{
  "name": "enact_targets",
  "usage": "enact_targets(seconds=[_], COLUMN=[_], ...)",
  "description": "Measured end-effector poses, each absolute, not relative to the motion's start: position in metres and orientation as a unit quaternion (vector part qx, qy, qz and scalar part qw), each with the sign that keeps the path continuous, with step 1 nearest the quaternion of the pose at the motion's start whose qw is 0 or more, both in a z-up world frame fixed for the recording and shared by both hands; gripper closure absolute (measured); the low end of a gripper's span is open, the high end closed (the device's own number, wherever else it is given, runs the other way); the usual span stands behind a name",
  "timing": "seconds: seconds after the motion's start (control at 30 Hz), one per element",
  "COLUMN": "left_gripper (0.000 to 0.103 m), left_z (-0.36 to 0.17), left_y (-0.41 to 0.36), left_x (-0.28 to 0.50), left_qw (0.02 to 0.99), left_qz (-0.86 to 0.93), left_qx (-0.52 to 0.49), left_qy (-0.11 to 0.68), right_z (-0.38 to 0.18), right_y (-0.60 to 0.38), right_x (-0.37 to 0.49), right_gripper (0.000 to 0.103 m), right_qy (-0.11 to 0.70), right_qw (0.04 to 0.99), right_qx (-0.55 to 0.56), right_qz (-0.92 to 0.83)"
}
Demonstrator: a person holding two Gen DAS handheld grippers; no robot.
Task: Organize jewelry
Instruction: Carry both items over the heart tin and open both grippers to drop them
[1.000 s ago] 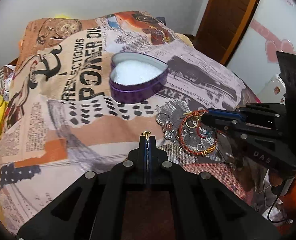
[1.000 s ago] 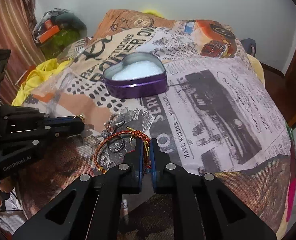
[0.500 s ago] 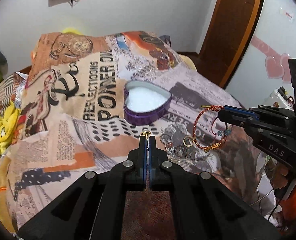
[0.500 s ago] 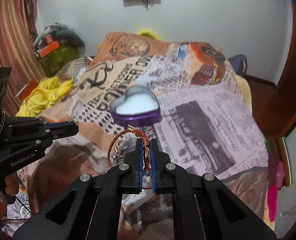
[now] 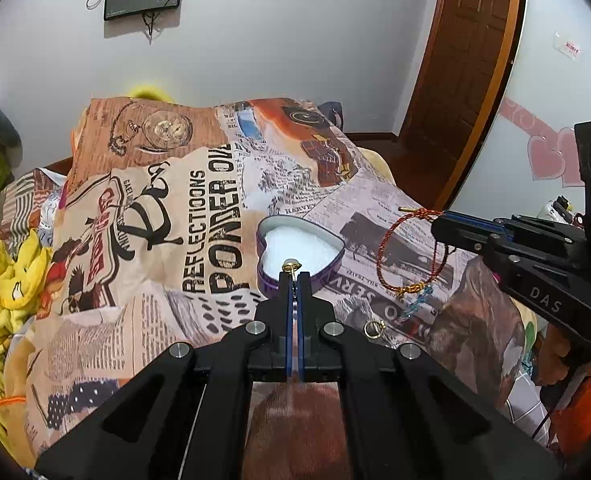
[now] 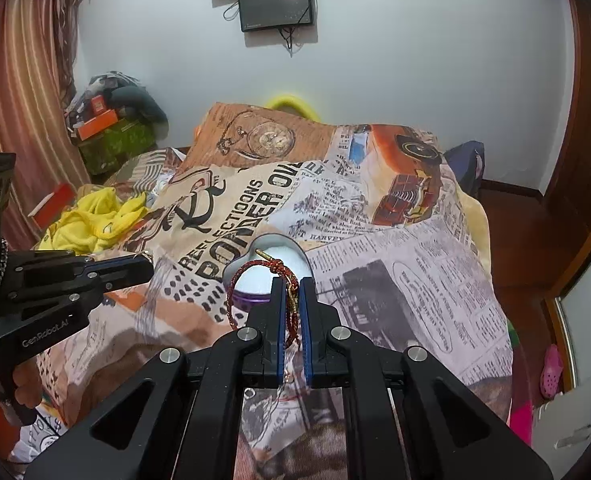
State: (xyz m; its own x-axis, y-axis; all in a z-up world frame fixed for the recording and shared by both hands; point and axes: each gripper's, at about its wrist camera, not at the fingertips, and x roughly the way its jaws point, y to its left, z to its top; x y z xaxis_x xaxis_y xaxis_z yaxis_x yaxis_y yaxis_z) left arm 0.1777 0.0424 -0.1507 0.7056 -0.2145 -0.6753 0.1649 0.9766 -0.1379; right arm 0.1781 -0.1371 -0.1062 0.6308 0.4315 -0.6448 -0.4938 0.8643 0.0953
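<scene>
Red braided cord bracelet [image 5: 409, 254] hangs pinched in the right gripper [image 6: 291, 292]; the left gripper [image 5: 294, 276] pinches a small gold ring [image 5: 291, 266]. Both need lowering into the purple heart-shaped tin [image 5: 299, 254] mid-bedspread [image 5: 143, 264], then releasing.

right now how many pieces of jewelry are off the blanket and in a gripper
2: a gold ring pinched by the left gripper, a red bracelet hanging from the right gripper. Others may be hidden.

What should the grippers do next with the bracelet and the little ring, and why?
Probably carry both over the heart tin and let go. The right gripper pinches the red bracelet, the left gripper pinches a gold ring, and the tin sits open just ahead.
</scene>
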Motion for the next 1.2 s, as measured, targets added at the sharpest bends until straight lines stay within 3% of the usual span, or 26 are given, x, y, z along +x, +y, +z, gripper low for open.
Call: enact_targets(seconds=[0.6, 1.2], left_gripper=[0.103, 0.103], left_z=[-0.182, -0.208], left_y=[0.038, 0.021], left_x=[0.235, 0.283], left_qw=[0.909, 0.890], left_qz=[-0.114, -0.141], left_qx=[-0.032, -0.013], left_qy=[0.399, 0.434], right_z=[-0.165, -0.175], right_y=[-0.116, -0.096], right_x=[0.251, 0.270], right_gripper=[0.097, 0.097], right_qy=[0.416, 0.434], right_qw=[0.875, 0.859], right_qx=[-0.009, -0.030], right_qz=[0.247, 0.270])
